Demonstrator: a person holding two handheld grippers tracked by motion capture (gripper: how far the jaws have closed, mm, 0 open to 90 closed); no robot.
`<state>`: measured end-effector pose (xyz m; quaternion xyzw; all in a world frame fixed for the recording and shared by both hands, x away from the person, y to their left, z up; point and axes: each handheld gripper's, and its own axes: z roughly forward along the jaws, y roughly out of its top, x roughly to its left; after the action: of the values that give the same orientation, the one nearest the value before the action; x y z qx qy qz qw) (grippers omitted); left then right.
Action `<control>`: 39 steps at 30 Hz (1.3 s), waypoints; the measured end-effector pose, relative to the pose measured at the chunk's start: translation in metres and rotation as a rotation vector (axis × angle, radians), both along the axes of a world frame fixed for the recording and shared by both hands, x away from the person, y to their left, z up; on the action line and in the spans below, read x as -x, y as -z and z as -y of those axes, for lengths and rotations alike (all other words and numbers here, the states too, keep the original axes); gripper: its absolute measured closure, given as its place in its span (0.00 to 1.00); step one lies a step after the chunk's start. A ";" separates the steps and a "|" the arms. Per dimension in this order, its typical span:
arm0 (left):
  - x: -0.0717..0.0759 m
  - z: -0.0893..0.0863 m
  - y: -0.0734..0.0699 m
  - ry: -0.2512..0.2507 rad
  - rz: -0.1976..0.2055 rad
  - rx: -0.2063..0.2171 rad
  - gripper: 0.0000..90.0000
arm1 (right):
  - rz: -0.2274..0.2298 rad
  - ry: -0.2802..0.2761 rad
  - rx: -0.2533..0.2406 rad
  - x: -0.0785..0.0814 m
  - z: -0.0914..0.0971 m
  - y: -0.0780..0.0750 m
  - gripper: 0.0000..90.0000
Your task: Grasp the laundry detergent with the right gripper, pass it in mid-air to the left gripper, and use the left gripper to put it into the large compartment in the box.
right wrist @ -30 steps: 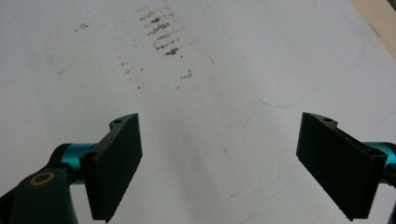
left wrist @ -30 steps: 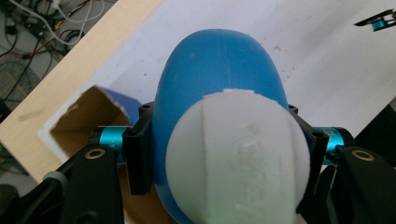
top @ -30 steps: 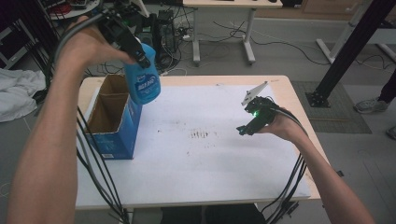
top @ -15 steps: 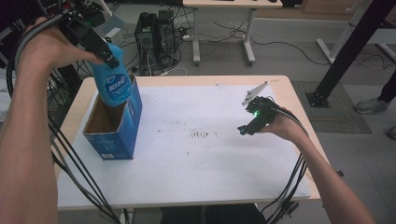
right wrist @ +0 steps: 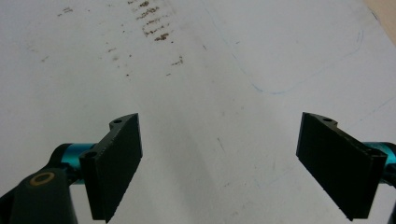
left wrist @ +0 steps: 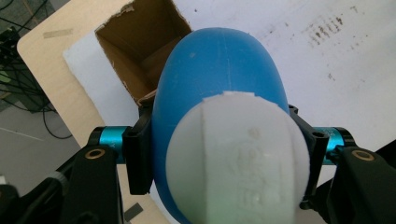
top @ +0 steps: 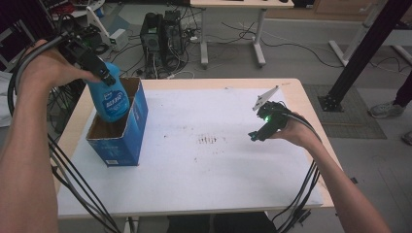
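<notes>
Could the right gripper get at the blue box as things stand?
Probably yes: the right gripper is open and holds nothing, with bare white table between it and the blue box.

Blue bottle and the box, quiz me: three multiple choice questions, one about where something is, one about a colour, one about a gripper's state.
1. Where is the blue bottle?
A. lying on the white sheet
B. held over the open cardboard box
C. on the floor

2. What colour is the bottle's cap?
A. white
B. red
C. black

3. How does the right gripper stand?
A. shut on the bottle
B. shut on a cloth
C. open, with nothing between its jaws

Answers: 1 B, the left gripper holds it at the box's open top. 2 A, the left gripper view shows a white cap. 3 C, only the white sheet lies between them.
</notes>
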<state>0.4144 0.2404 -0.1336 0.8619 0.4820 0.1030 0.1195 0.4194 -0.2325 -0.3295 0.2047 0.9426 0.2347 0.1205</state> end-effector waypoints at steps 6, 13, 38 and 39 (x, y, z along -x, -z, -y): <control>0.000 -0.006 0.015 0.018 -0.011 -0.004 0.42 | -0.004 0.002 0.004 0.000 0.001 0.000 0.15; -0.002 -0.010 0.042 0.044 -0.046 -0.002 0.42 | -0.033 0.021 0.015 0.002 -0.001 0.000 0.15; -0.003 -0.020 0.112 0.157 -0.119 -0.015 0.42 | -0.030 -0.006 0.049 0.003 0.001 -0.006 0.15; -0.003 -0.020 0.114 0.149 -0.113 -0.003 0.42 | -0.026 -0.005 0.050 0.003 0.000 -0.005 0.15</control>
<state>0.4174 0.2600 -0.2478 0.9000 0.4222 0.0457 0.0979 0.4161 -0.2325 -0.3242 0.2024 0.9502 0.2087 0.1126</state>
